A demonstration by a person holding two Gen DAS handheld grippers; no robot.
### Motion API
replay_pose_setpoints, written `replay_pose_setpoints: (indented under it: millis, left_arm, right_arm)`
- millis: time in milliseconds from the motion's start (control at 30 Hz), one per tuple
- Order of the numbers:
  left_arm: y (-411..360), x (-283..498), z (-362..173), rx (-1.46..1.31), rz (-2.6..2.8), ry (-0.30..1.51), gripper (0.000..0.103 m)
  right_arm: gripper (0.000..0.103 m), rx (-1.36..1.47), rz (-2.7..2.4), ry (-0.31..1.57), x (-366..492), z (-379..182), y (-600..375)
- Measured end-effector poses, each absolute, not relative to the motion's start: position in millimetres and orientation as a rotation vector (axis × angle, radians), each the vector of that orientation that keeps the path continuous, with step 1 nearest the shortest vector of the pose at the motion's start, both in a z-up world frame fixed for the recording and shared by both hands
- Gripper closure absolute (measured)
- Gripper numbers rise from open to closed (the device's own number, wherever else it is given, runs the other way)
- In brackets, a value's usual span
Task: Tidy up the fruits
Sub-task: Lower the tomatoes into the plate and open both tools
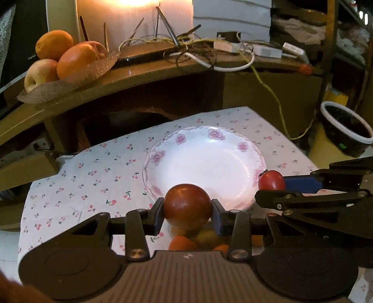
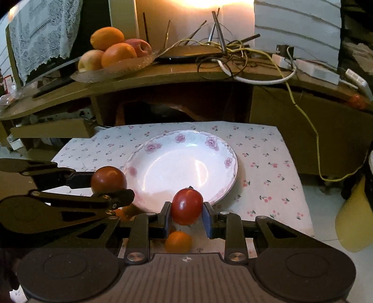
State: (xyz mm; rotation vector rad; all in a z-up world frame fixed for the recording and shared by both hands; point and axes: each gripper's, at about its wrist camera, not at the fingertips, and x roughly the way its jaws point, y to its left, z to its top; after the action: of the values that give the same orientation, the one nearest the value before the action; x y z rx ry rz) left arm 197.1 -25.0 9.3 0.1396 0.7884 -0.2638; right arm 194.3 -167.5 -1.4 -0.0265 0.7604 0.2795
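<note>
Left wrist view: the left gripper (image 1: 188, 211) pinches a dark red tomato (image 1: 187, 205) above the near rim of the floral plate (image 1: 205, 163); the right gripper (image 2: 186, 213) pinches a smaller red tomato (image 2: 187, 206) beside it; orange fruits (image 2: 178, 241) lie below on the cherry-print cloth (image 2: 263, 167).

A warm, blown-out glow at the far wall (image 2: 193, 3) lights both views, leaving the room dim and amber-toned. Glare shines off the white plate (image 2: 163, 172), and a highlight sits on the dark red tomato (image 1: 187, 200). Fisheye distortion bows the far shelf (image 1: 139, 77) and darkens the corners. Far clutter at the right looks soft and smeared.
</note>
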Motion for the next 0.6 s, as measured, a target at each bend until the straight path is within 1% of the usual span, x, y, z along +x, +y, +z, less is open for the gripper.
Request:
replay_pose_setpoints:
  millis: [167,300,600]
  left_arm:
    - [-28,216,-3,0.143,-0.254,0.813,0.057]
    - [-29,225,-8,0.13,-0.248,0.828,0.057]
    - [-29,230,-11,0.136,-0.246,0.831,0.057]
  right_arm:
    - [0.073,-0.061,0.282,0.764,213,-11,-165]
    - [0.071,-0.064,0.293,0.777,225,-16,-166]
    - [0.07,-0.059,0.296,0.775,236,-20,-164]
